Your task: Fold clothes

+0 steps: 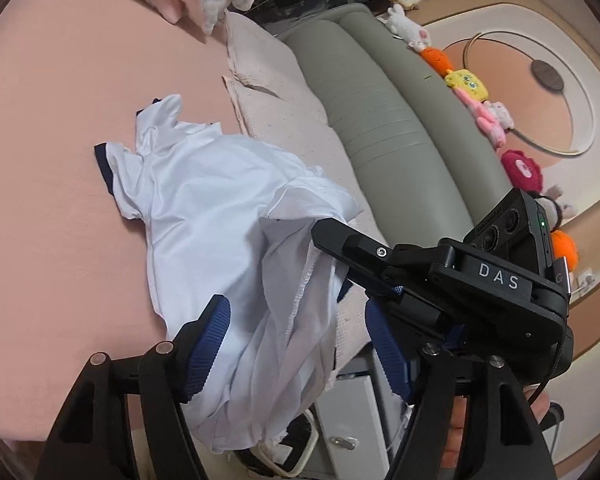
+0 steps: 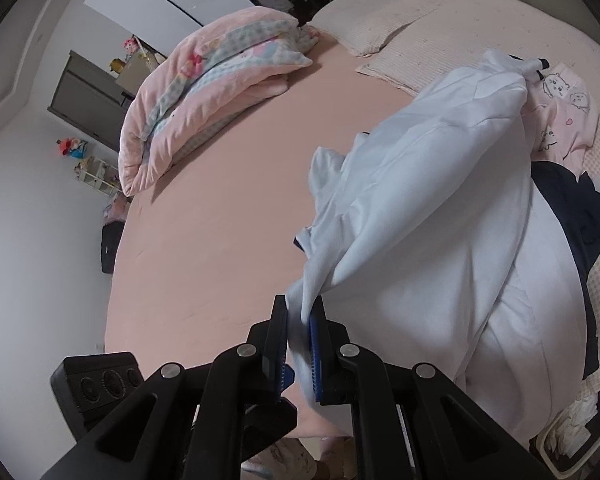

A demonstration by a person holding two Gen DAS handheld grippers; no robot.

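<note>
- The left gripper (image 1: 296,344), black with ribbed blue pads, is seen with its jaws spread wide; white cloth hangs between the pads, and no pressing contact by the pads is seen.
- The right gripper (image 2: 299,354), of the same black and blue make, is clamped narrowly on a fold of the white fabric garment (image 2: 432,240).
- In the left wrist view the right gripper (image 1: 328,236) is seen entering from the right, its black finger laid against the upper edge of the white garment (image 1: 220,216).
- The garment is bunched and partly lifted from the pink bed sheet (image 1: 60,128); a sleeve with dark navy trim (image 1: 102,162) lies flat on the sheet at the far left of the cloth.
- In the right wrist view a dark navy cloth (image 2: 580,208) and a pale pink printed garment with cartoon animals (image 2: 560,116) are seen beside and partly beneath the white garment, on a light textured cover (image 2: 480,28).
- Farther off, a folded pink quilt with a checked lining (image 2: 204,92) is laid on the sheet.
- At the far edge of the bed, a grey padded headboard (image 1: 384,112) is seen, with a row of small plush toys (image 1: 472,88) along its top.
</note>
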